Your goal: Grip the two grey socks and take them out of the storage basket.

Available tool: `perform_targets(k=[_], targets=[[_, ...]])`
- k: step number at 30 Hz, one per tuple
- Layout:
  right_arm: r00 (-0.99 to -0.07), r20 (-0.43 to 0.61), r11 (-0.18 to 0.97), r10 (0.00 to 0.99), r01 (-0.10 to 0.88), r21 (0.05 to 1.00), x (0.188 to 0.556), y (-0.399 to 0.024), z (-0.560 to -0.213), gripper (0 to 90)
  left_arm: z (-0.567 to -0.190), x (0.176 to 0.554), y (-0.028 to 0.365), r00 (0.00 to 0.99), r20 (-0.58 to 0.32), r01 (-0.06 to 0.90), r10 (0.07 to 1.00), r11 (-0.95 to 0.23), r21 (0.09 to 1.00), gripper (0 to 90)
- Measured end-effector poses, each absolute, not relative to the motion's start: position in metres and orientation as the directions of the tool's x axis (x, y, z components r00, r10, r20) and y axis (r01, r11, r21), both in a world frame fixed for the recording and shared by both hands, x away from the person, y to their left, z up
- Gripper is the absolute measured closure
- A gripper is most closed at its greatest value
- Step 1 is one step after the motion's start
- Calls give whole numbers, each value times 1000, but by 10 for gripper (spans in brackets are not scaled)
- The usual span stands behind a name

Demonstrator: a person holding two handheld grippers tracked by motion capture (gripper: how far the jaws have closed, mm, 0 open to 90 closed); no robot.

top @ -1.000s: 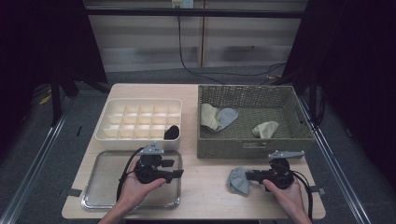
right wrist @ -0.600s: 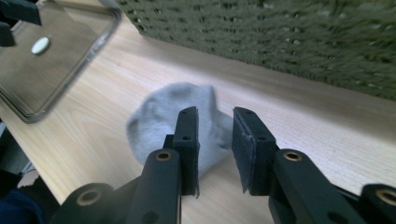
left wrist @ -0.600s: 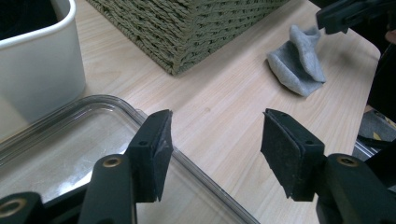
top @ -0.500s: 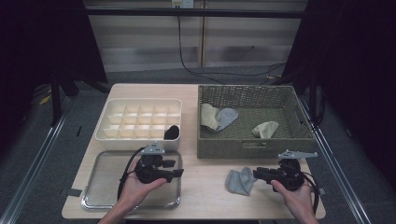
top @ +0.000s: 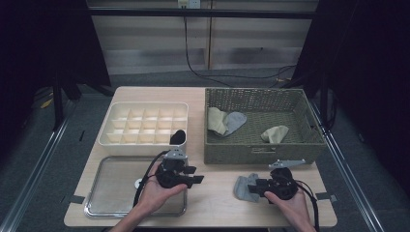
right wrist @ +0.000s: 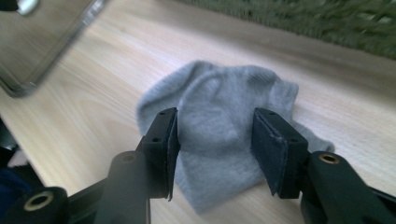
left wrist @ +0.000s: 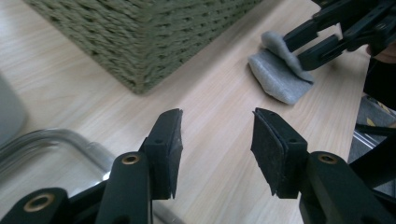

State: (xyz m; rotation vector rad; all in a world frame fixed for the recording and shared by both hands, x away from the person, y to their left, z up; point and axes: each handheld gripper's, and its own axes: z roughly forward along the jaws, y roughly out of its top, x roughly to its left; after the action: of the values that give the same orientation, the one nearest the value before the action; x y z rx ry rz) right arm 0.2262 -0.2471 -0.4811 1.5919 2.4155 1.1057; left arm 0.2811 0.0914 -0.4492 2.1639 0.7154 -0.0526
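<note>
A grey sock [top: 243,187] lies crumpled on the wooden table in front of the wicker basket [top: 261,151]. My right gripper [top: 256,185] points left at it. In the right gripper view the sock [right wrist: 219,100] sits between and under the jaws of the right gripper [right wrist: 215,140], which have just been opening; the pads stand off the cloth. My left gripper [top: 196,176] hovers at the metal tray's right edge and aims toward the sock. The jaws of the left gripper [left wrist: 217,140] have just been closing a little, with bare table between them. Beyond them lies the sock [left wrist: 275,77], with the right gripper [left wrist: 295,52] on it.
A white compartment box [top: 118,140] holds a dark item [top: 178,137] in its near right cell. The basket contains a beige and grey sock pair [top: 225,121] and a beige sock [top: 274,134]. A metal tray [top: 104,205] lies at the front left. The table's front edge is close.
The left gripper has moved right, off the tray toward the sock. The right gripper drew back to the right, then came left again; its jaws now stand wider around the sock.
</note>
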Motion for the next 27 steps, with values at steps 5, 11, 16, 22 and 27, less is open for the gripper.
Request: perform_targets(k=[5,11,16,22,27], targets=[[-483,336,235,809,789,568,233,-241,-487,572,-456,283,84,833,-267,515,484,-502,695,546],[-506,359,246,784,785,568,244,-224,-489,607,-463,284,79,826,-304,536,476,-491,687,551],[-544,363,285,757,774,565,248,-205,-489,633,-473,287,71,808,-350,572,474,-486,661,543],[-580,352,324,735,755,570,252,-184,-487,677,-483,280,52,821,-337,561,461,-542,626,588],[-610,355,333,709,732,594,243,-180,-483,675,-490,281,49,824,-331,559,460,-566,606,610]])
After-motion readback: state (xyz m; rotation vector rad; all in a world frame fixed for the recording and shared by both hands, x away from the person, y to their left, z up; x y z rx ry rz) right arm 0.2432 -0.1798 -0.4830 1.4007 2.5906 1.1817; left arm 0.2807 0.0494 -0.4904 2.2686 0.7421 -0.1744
